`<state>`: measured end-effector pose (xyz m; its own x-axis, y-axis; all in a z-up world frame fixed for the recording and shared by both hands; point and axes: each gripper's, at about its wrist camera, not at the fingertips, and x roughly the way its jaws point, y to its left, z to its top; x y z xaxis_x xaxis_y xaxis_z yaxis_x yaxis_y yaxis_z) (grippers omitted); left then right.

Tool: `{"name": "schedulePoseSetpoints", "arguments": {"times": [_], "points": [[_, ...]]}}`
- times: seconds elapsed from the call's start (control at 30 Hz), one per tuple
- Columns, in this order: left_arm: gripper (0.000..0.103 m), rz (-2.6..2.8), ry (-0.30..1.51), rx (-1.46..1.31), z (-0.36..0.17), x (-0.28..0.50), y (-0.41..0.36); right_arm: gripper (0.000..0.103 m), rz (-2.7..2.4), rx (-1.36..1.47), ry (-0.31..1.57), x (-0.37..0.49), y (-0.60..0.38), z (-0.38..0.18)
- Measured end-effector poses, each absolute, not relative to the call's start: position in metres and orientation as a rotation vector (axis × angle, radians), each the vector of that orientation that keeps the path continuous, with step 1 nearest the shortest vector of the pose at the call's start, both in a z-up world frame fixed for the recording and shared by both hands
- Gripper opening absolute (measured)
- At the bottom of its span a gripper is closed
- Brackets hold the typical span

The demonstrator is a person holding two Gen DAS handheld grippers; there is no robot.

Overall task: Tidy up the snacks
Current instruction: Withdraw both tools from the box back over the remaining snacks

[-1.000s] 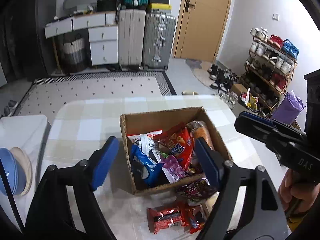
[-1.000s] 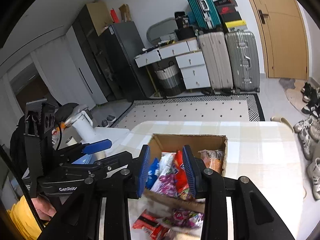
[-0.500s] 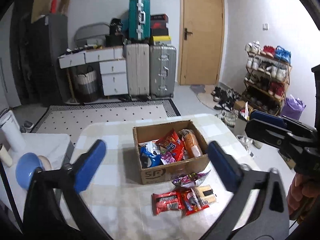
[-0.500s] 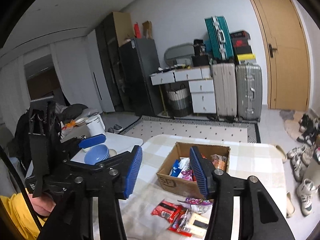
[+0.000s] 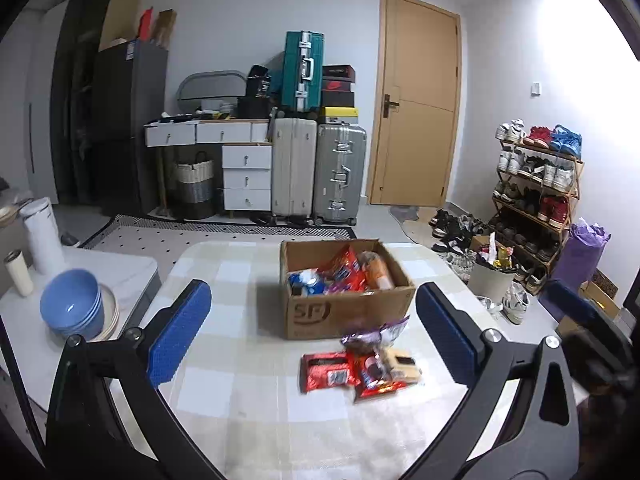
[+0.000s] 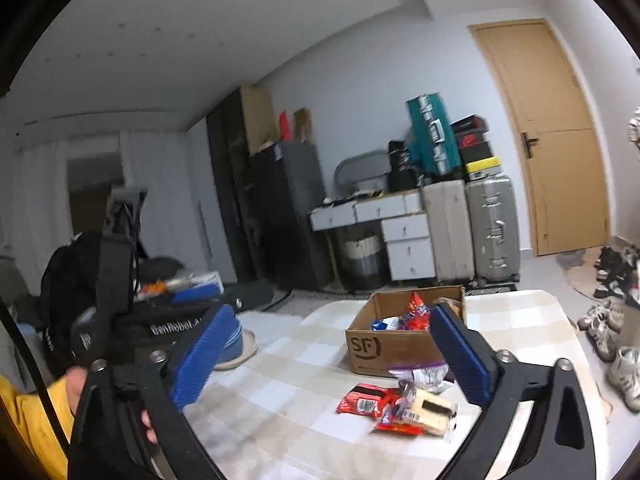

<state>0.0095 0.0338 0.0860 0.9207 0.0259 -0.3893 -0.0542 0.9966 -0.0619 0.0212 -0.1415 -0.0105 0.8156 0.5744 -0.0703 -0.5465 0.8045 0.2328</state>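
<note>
Both tongs are hanging back from the desk (image 5: 224,280) with nothing between their pads. The left tongs (image 5: 312,340) are standing wide apart across the lower middle of the left view. The right tongs (image 6: 332,356) are opening, already wide, in the lower middle of the right view.

The box (image 5: 344,312) is sitting at centre frame, holding several snack packets. A loose pile of snacks (image 5: 360,364) is lying on the desk just in front of it: red packets, a purple one leaning at the box wall, and a pale one.

Judging from this, those loose packets are waiting to go in. They are overlapping, so a grab could be lifting two at once and dropping one off the desk edge. The foil looks slippery, so a shallow pinch may be letting go mid-carry. A low approach could be shoving the light box away. The bowls (image 5: 72,312) at the left edge are sitting close to the left tongs' swing.
</note>
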Motion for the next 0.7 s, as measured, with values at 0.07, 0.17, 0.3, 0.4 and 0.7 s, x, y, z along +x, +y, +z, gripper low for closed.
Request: {"name": "schedulePoseSetpoints", "arguments": {"times": [0.07, 0.17, 0.3, 0.4, 0.7], "points": [[0.102, 0.047, 0.407, -0.088, 0.07, 0.002, 0.039, 0.102, 0.583, 0.204, 0.133, 0.01, -0.141, -0.02], [0.102, 0.056, 0.432, -0.087, 0.041, -0.008, 0.041, 0.102, 0.556, 0.188, 0.15, 0.005, -0.141, -0.034], [0.102, 0.072, 0.483, -0.064, 0.002, -0.01, 0.04, 0.102, 0.542, 0.219, 0.223, 0.013, -0.145, -0.059], [0.102, 0.068, 0.545, -0.083, -0.026, -0.004, 0.04, 0.102, 0.537, 0.231, 0.283, 0.02, -0.145, -0.078], [0.102, 0.033, 0.628, -0.084, -0.057, 0.016, 0.032, 0.102, 0.533, 0.232, 0.356, 0.034, -0.137, -0.099]]}}
